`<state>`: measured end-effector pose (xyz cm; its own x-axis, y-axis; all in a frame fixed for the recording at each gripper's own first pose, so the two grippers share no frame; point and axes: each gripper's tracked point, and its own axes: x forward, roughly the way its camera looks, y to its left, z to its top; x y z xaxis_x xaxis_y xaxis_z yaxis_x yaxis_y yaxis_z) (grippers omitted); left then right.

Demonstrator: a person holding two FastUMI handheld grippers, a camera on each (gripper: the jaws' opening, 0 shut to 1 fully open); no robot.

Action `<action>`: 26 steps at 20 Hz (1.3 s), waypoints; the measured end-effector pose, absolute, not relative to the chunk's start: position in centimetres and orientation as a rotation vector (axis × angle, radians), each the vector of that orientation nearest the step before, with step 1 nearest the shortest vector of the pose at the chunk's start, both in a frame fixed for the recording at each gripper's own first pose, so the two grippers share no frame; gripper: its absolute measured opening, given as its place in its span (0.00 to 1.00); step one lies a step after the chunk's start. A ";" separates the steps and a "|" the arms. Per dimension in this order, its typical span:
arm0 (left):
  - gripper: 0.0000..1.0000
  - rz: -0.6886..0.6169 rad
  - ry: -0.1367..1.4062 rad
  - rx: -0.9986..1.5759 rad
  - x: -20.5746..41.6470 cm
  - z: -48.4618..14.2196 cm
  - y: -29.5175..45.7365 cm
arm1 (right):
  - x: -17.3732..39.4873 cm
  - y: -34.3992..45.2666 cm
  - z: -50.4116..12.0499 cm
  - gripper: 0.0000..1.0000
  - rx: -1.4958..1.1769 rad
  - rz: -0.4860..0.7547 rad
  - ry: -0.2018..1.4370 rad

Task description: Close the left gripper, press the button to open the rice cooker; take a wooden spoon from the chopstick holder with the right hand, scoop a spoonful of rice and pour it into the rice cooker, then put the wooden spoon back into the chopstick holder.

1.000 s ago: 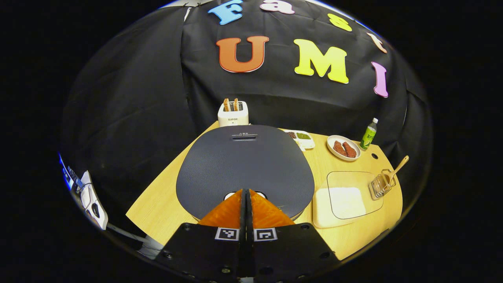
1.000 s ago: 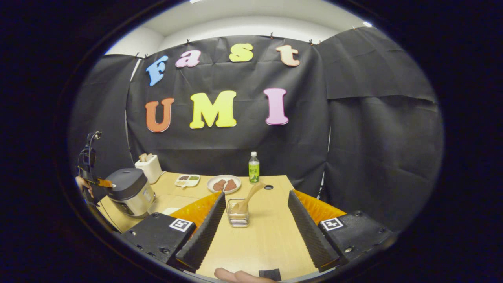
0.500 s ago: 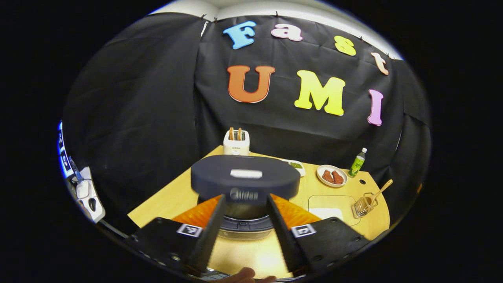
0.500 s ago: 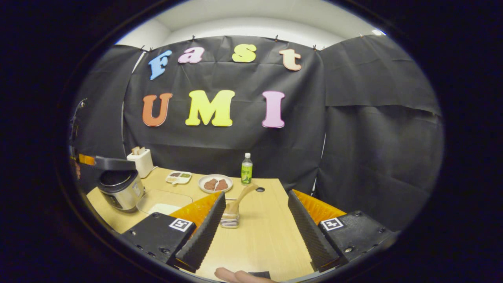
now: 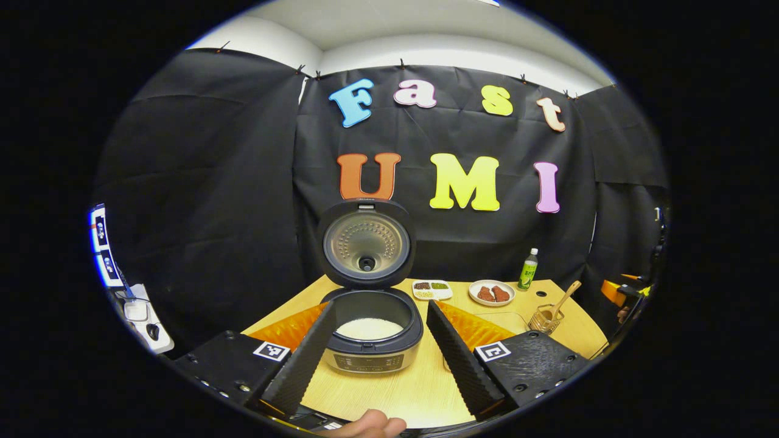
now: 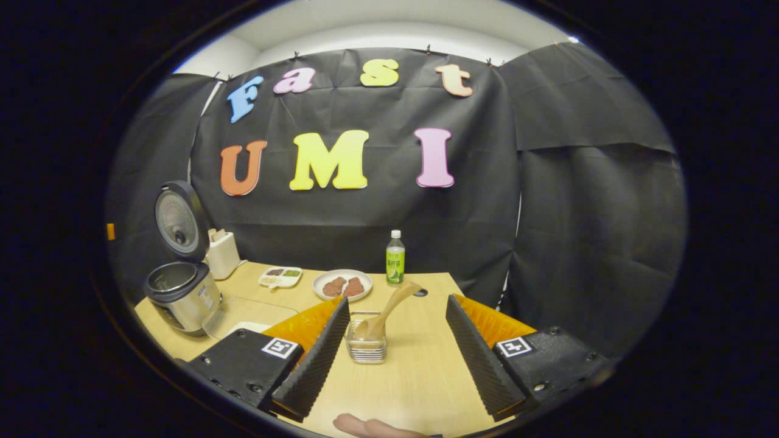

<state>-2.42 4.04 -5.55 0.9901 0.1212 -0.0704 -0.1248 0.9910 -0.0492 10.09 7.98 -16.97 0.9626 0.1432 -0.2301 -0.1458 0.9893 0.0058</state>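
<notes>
Rice cooker (image 5: 371,328) sits lid-up on the worktop (image 6: 414,371), so the button part looks done. Right gripper (image 6: 395,350) fingers spread wide, empty, lined up near the wooden spoon (image 6: 383,316) in its holder (image 6: 366,351). Left gripper (image 5: 377,359) gapes too, holding nothing.

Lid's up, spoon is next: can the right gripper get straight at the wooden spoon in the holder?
Probably yes. The right gripper is open, and the wooden spoon leans out of the chopstick holder just ahead of its fingers, with bare table between them.

Wooden table (image 6: 420,371) bears rice cooker (image 5: 371,337), chopstick holder (image 6: 366,348), plate (image 6: 342,285), bottle (image 6: 395,260).
</notes>
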 end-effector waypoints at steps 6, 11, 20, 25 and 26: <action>0.95 0.136 -0.027 -0.018 -5.6 -6.6 4.2 | 16.0 10.1 -21.7 1.00 0.102 0.178 0.284; 0.95 0.109 -0.065 -0.023 -8.2 -8.1 3.4 | 21.9 10.6 -25.5 1.00 0.116 0.140 0.291; 0.95 0.078 -0.113 0.071 -12.4 -6.1 2.6 | 27.0 13.6 -28.5 0.53 0.243 0.240 0.385; 0.96 0.072 -0.114 0.105 -13.2 -5.9 2.9 | 26.3 13.5 -25.0 0.16 0.214 0.268 0.312; 0.96 0.076 -0.117 0.102 -13.2 -5.7 3.0 | 25.9 13.5 -23.9 0.15 0.194 0.263 0.288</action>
